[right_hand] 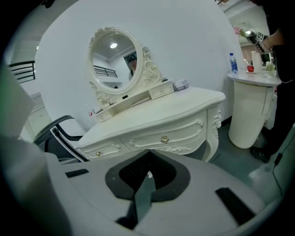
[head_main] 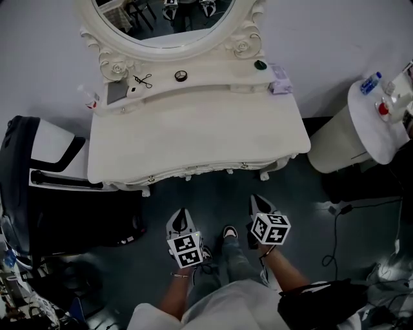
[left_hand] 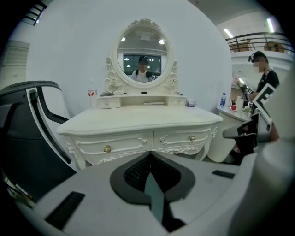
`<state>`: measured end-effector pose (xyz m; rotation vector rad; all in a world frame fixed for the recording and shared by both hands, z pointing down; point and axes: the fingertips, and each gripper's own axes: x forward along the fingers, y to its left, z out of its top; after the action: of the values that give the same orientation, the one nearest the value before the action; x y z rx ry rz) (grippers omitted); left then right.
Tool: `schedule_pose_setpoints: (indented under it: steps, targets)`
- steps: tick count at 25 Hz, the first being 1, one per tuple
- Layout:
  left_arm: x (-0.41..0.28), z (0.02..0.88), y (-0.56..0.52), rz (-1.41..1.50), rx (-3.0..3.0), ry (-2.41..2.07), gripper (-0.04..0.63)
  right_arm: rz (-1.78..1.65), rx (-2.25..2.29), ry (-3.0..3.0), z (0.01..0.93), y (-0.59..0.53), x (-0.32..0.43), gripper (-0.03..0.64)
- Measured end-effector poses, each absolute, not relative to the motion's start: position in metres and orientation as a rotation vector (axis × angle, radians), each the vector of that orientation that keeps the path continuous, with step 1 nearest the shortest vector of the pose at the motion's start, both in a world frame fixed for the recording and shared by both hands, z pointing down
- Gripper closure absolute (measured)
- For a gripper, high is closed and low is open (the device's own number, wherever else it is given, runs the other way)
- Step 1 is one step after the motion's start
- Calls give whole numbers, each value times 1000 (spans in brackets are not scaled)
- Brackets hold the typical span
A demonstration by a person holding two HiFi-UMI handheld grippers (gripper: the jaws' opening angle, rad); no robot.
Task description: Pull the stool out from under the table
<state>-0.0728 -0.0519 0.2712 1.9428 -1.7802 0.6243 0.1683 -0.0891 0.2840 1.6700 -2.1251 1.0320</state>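
Observation:
A white carved dressing table (head_main: 193, 138) with two drawers (left_hand: 138, 140) stands in front of me. No stool shows in any view; the space under the table top is dark and hidden from above. My left gripper (head_main: 180, 216) is held low in front of the table's front edge, jaws shut on nothing and aimed at the drawers (left_hand: 150, 156). My right gripper (head_main: 259, 203) is beside it to the right, also shut and empty (right_hand: 148, 156), a short way off the table (right_hand: 152, 117). The person's legs and a shoe (head_main: 229, 232) are between the two grippers.
An oval mirror (head_main: 171, 19) rises at the table's back, with scissors (head_main: 143, 80) and small items on its shelf. A black-and-white chair (head_main: 45, 167) stands close on the left. On the right are a round white stand (head_main: 361, 129) with bottles and a floor cable (head_main: 335, 232). Another person (left_hand: 263, 78) stands there.

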Motion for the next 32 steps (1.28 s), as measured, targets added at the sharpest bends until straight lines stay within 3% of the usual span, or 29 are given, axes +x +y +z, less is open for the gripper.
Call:
schedule_pose_setpoints:
  steps: [14, 32]
  targets:
    - [-107, 417, -94, 713, 1945, -1743, 600, 962, 1501, -2209, 420, -127, 122, 617]
    - [-153, 655, -164, 584, 2072, -1869, 600, 676, 1663, -2238, 650, -183, 135, 617]
